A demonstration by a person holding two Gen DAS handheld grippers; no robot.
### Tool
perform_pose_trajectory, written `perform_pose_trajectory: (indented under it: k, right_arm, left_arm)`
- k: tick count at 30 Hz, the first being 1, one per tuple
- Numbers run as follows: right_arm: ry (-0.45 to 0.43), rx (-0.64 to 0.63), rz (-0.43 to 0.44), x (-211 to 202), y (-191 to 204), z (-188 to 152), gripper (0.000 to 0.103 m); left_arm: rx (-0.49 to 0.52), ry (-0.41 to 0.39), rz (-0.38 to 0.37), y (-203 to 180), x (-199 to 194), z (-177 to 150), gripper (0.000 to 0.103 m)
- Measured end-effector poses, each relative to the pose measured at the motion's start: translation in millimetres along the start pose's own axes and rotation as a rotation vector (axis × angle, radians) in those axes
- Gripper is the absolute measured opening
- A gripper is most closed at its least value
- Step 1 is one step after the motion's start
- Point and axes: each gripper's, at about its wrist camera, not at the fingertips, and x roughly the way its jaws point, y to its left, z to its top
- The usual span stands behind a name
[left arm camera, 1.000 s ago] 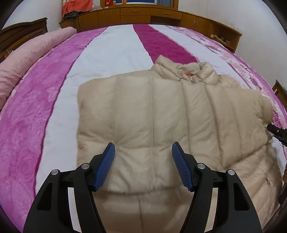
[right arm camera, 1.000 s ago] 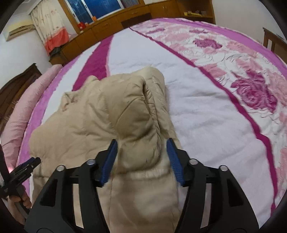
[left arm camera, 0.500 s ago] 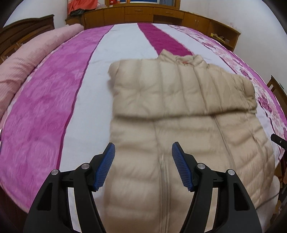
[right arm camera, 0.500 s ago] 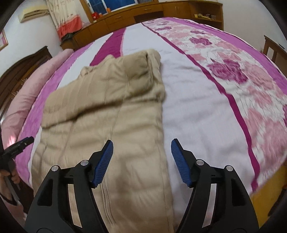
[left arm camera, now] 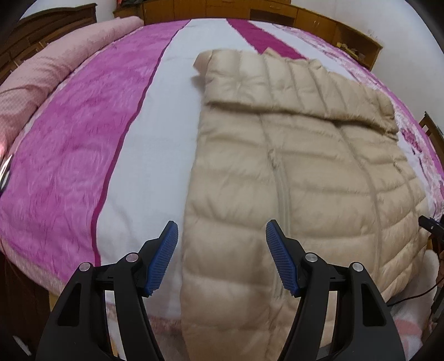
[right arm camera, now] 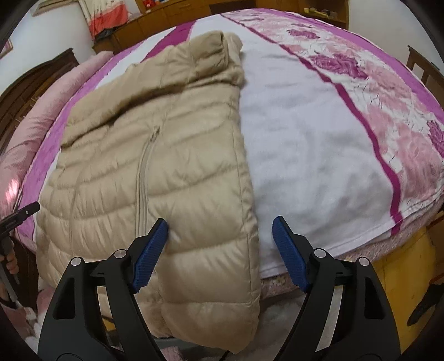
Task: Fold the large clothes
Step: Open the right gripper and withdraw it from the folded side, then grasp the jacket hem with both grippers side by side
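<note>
A beige quilted down jacket (left arm camera: pixel 291 172) lies zipper-up on the bed, its sleeves folded across the upper part, its hem hanging over the near bed edge. It also shows in the right wrist view (right arm camera: pixel 155 166). My left gripper (left arm camera: pixel 222 258) is open and empty above the jacket's lower left edge. My right gripper (right arm camera: pixel 220 255) is open and empty above the jacket's lower right edge. The tip of the right gripper shows at the far right of the left wrist view (left arm camera: pixel 431 225); the left gripper's tip shows at the left of the right wrist view (right arm camera: pixel 19 213).
The bed has a pink, magenta and white striped cover (left arm camera: pixel 72 144) with rose print on the right side (right arm camera: pixel 388 97). A pink bolster (left arm camera: pixel 41 72) lies along the left. Wooden cabinets (left arm camera: pixel 277 11) line the far wall. A wooden chair (right arm camera: pixel 424 69) stands at the right.
Both grippers have pulled back toward the near bed edge from the folded sleeves. The right gripper's jaws have widened. The jacket now lies with sleeves folded in.
</note>
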Motion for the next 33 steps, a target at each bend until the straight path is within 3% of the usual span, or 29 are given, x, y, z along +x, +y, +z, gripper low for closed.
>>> perform_pose_trajectory:
  k: [13,16,18,20,22,23,24,28,33]
  right_arm:
    - [0.031,0.005,0.038,9.6,2.2,-13.7,0.079]
    - [0.046,0.002,0.059,8.5,3.6,-20.2,0.079]
    - [0.055,-0.014,0.061,8.6,6.5,-26.6,0.079]
    - [0.058,-0.028,0.080,9.5,9.7,-30.0,0.079]
    - [0.057,-0.034,0.104,8.7,15.4,-32.3,0.078]
    - [0.048,-0.041,0.110,7.4,18.3,-33.4,0.071]
    - [0.039,-0.043,0.109,5.9,20.2,-34.2,0.066]
    - [0.006,-0.019,0.140,-3.9,19.8,-37.4,0.023]
    - [-0.083,0.014,0.196,-38.5,12.1,-37.0,0.013]
  left_arm:
    - [-0.032,0.059,-0.015,10.0,17.7,-19.5,0.066]
    - [-0.029,0.058,-0.004,13.0,17.7,-23.9,0.072]
    - [-0.047,0.073,-0.055,15.7,18.8,-27.4,0.072]
    - [-0.088,0.116,-0.181,15.2,22.9,-33.9,0.072]
    - [-0.068,0.111,-0.211,7.4,22.0,-38.8,0.071]
    - [-0.042,0.103,-0.203,1.6,20.4,-40.6,0.068]
    - [-0.027,0.098,-0.197,-2.1,19.5,-41.8,0.059]
    - [-0.010,0.083,-0.224,-9.5,12.8,-42.0,0.020]
    - [0.010,0.028,-0.263,-10.3,-17.0,-38.9,0.014]
